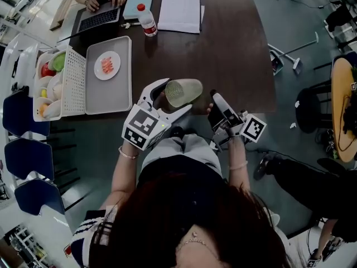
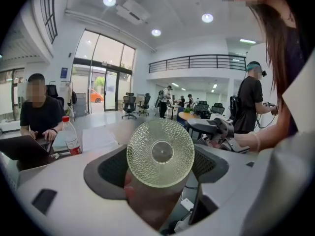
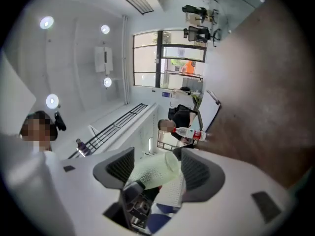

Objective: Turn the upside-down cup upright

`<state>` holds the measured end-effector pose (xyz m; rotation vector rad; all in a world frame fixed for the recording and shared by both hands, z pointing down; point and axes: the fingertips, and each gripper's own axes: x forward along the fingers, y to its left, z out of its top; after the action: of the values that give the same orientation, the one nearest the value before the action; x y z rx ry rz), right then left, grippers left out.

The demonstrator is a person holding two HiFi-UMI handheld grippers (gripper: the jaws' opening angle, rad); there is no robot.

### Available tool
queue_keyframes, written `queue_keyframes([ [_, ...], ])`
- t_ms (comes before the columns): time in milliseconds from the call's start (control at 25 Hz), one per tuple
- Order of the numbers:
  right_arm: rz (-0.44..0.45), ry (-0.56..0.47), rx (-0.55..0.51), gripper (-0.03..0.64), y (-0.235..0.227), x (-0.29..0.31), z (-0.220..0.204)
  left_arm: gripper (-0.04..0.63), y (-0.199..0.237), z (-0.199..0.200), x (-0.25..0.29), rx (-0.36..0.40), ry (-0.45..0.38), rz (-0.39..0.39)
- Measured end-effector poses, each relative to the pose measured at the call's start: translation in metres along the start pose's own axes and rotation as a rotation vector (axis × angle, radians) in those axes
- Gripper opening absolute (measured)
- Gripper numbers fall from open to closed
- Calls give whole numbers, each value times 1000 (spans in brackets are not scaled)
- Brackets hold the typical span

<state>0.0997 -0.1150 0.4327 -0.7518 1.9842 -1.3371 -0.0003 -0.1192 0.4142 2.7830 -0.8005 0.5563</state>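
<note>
Above the near edge of the dark brown table (image 1: 223, 49), we hold the pale green cup (image 1: 184, 92), round and dimpled all over, tipped on its side, clamped between our left gripper's (image 1: 172, 99) white jaws. Our right gripper (image 1: 217, 102) hovers just beside it, jaws apart.

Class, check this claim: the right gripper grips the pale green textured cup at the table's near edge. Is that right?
No. The left gripper grips the cup, as the left gripper view shows; the right gripper is open. The rest stands.
</note>
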Motion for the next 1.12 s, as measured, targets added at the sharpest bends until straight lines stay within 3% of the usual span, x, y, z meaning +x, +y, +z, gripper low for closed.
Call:
queue_keyframes([
  [200, -179, 1, -267, 140, -5, -9, 3, 394, 3, -21, 16, 18, 81, -5],
  [400, -297, 2, -426, 58, -12, -27, 8, 393, 4, -34, 30, 10, 148, -7],
  [760, -418, 47, -557, 38, -22, -45, 4, 394, 12, -72, 57, 61, 330, -9],
  [1120, -459, 55, -560, 38, -26, -57, -2, 394, 15, -116, 84, 140, 525, -41],
])
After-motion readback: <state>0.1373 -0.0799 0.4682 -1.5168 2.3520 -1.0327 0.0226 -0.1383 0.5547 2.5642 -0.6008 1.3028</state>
